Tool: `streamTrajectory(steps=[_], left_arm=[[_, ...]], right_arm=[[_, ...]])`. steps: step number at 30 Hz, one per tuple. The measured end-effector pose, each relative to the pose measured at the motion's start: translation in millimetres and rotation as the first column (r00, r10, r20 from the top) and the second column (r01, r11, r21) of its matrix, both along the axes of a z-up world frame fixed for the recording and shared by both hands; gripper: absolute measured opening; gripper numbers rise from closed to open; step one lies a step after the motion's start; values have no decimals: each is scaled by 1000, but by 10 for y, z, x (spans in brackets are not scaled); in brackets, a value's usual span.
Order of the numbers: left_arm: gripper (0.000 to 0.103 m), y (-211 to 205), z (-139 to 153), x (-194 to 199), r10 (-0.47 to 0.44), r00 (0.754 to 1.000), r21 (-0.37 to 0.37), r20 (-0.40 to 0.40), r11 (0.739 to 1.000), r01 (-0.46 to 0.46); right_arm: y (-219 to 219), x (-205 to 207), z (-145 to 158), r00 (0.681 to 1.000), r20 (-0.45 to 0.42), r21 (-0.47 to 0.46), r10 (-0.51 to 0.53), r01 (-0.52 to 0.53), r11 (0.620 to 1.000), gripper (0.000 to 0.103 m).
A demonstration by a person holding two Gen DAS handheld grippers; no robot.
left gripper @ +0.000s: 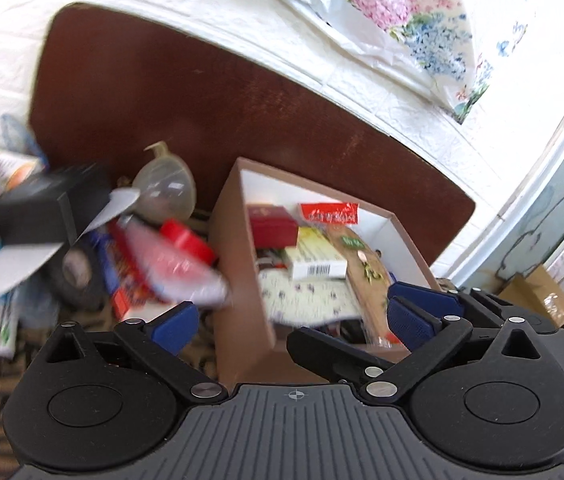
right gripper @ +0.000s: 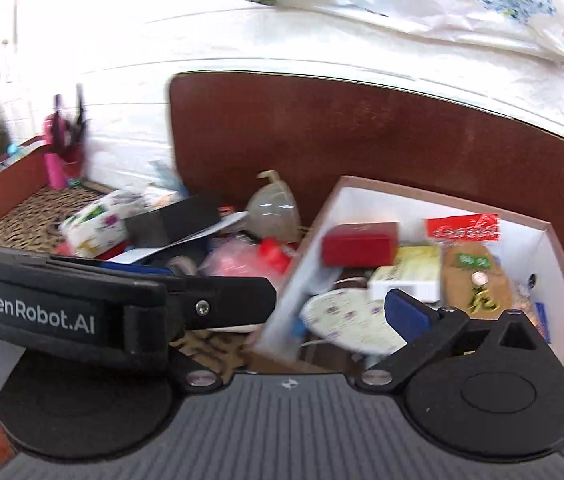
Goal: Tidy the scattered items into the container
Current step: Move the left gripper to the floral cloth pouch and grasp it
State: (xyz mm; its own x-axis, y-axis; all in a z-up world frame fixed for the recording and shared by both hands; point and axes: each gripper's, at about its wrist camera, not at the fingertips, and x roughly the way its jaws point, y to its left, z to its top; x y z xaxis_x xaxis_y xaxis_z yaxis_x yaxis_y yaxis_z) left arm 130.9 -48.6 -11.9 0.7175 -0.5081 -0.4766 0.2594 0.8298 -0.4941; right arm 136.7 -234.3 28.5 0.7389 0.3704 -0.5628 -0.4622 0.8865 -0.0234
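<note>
At the left, a scattered heap containing a black rectangular box (left gripper: 48, 208) and a clear plastic funnel (left gripper: 166, 190) was seen beside the brown cardboard container with a white lining (left gripper: 238, 264). The left gripper (left gripper: 293, 314) was spread wide and empty, a red box (left gripper: 274, 226) lying inside the container. Only the right wrist view showed a pink bottle (right gripper: 52, 152) far left. The right gripper (right gripper: 333, 316) was partly hidden by the other gripper's strap; its state could not be told.
</note>
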Motion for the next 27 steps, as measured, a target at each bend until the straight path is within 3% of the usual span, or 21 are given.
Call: streamTrajectory(steps=[4, 9, 14, 19, 27], left_arm=[[103, 323, -156, -396, 30, 999, 4, -14, 1000, -30], [103, 717, -301, -740, 95, 995, 108, -5, 990, -94], [103, 1088, -318, -859, 123, 992, 194, 41, 973, -128], [103, 1498, -278, -691, 162, 984, 200, 70, 965, -173], [102, 2022, -254, -147, 199, 978, 213, 66, 954, -208]], right_arm=[[301, -352, -112, 996, 28, -18, 88, -87, 996, 102], [816, -522, -431, 986, -27, -6, 164, -165, 986, 102], [1235, -583, -602, 985, -39, 13, 167, -166, 986, 102], [1457, -451, -681, 986, -64, 56, 152, -149, 987, 102], [1860, -86, -638, 989, -28, 60, 148, -146, 987, 100]])
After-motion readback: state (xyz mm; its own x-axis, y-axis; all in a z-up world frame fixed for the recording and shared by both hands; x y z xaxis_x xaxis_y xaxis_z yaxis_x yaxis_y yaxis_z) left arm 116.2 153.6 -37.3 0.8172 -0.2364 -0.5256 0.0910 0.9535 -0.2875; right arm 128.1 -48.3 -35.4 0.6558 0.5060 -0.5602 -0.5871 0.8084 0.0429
